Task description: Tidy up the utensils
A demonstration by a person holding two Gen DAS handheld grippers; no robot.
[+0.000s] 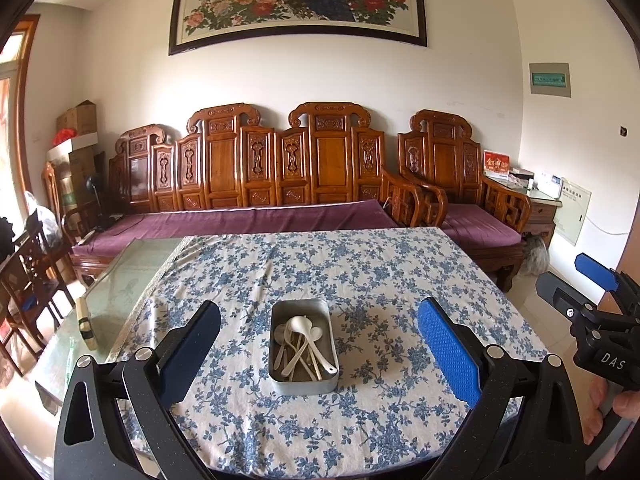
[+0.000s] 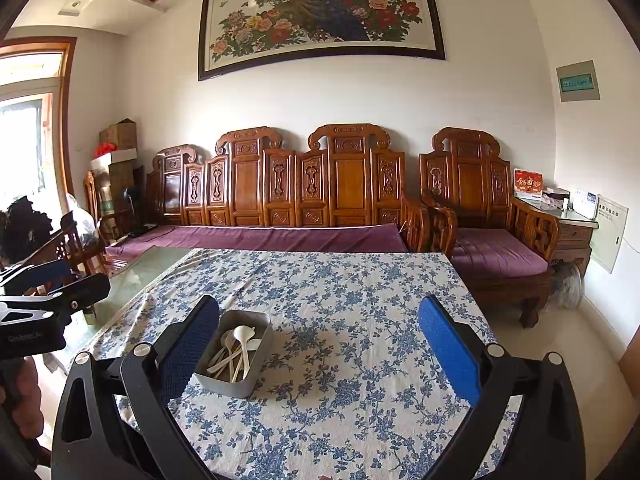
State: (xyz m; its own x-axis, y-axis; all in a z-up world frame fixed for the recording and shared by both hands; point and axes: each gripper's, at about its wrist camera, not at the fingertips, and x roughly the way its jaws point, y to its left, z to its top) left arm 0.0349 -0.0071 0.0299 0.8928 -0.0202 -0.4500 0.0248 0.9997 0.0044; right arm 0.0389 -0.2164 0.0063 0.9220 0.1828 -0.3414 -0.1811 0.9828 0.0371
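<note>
"DAS" lettering marks right gripper (image 1: pixel 596 276) body.

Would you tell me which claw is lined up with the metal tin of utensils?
The left claw: the tin sits between its fingers; the right claw has it off beside one finger.

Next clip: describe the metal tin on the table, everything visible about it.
The metal tin is a shallow, grey, rectangular box with rounded corners, open on top with no lid in view. It sits flat on the blue floral tablecloth, near the table's front middle. Inside lies a loose, crossed pile of white spoons and other pale utensils, some handles leaning on its rim. Neither gripper touches it.
</note>
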